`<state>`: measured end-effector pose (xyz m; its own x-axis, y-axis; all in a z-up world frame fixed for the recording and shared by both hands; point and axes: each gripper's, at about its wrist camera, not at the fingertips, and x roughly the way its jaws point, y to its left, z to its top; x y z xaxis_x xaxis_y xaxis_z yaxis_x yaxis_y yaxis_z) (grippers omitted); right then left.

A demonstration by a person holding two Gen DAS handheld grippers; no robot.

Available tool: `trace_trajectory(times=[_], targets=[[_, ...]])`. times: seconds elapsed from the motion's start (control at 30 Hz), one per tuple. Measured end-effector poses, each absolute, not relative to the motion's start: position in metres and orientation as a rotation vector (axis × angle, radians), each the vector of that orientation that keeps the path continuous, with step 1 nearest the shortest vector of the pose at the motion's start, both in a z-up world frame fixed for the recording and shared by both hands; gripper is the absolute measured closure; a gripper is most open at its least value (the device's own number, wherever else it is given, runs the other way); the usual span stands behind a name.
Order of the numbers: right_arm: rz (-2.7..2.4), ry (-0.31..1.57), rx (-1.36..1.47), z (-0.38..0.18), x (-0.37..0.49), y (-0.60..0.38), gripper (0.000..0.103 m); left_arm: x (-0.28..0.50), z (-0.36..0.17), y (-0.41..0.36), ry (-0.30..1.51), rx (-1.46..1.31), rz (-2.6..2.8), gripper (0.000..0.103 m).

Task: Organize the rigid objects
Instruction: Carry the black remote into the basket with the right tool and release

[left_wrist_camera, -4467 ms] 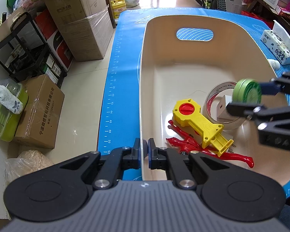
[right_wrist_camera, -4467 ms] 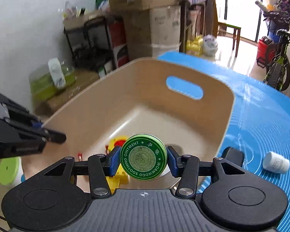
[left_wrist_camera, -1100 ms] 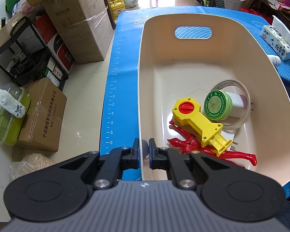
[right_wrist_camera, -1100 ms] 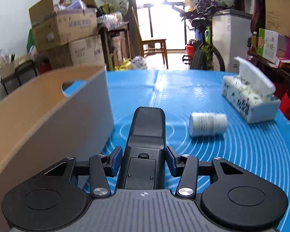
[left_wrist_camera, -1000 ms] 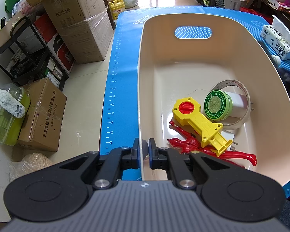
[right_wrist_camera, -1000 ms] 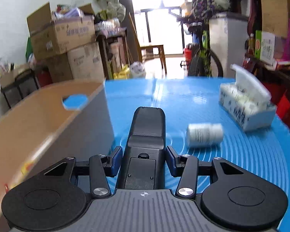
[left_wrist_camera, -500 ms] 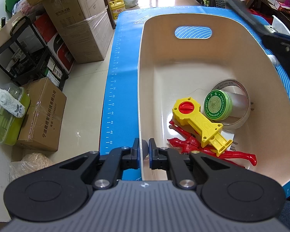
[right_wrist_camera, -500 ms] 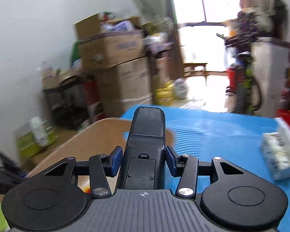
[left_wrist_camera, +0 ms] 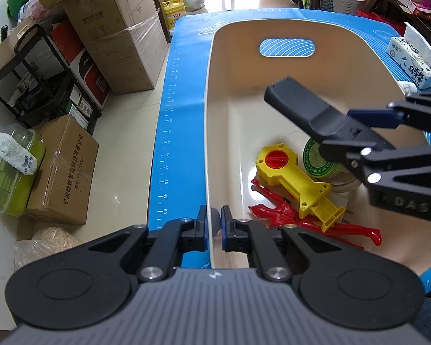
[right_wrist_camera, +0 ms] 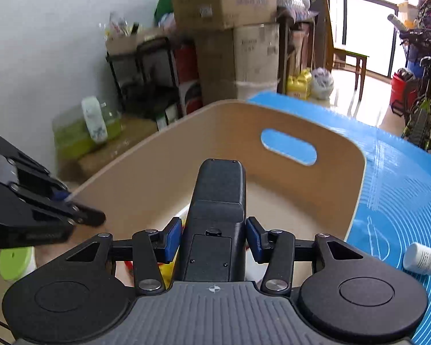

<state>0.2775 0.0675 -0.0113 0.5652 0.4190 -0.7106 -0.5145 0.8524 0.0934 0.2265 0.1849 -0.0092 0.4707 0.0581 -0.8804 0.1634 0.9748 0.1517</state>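
Two grippers work: your left gripper (left_wrist_camera: 214,228) clamps the bin (left_wrist_camera: 208,132) rim to steady it, while your right gripper (right_wrist_camera: 214,237) grasps a black remote (right_wrist_camera: 218,201) above it.

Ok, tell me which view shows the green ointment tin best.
The left wrist view: the green tin lies in the tub beside the yellow tool, half hidden by the black device. The right wrist view shows none of it.

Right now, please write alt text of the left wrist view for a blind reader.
The right gripper holds a long black remote control over a beige plastic tub containing a yellow toy. The left gripper pinches the tub's near rim.
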Motion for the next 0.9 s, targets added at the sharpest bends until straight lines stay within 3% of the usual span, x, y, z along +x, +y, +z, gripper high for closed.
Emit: trace_trajectory(times=[0.27,0.3,0.43,0.5,0.9], targets=[[0.568,0.852,-0.124,-0.014,0.273,0.071,0.049,0.226,-0.009,0.185,1.082,0.229,-0.065,0.093],[0.563,0.851,-0.102,-0.012,0.273,0.067,0.042,0.226,-0.009,0.185,1.082,0.23,-0.064,0.093],[0.582,0.826,-0.065,0.0,0.274,0.052,0.037,0.226,-0.009,0.184,1.083,0.232,-0.065,0.093],[0.565,0.798,-0.029,0.01,0.275,0.036,0.026,0.226,-0.009,0.184,1.083,0.232,-0.065,0.093],[0.271,0.708,0.128,0.026,0.314,-0.1,0.019,0.226,-0.008,0.184,1.082,0.234,-0.064,0.093]])
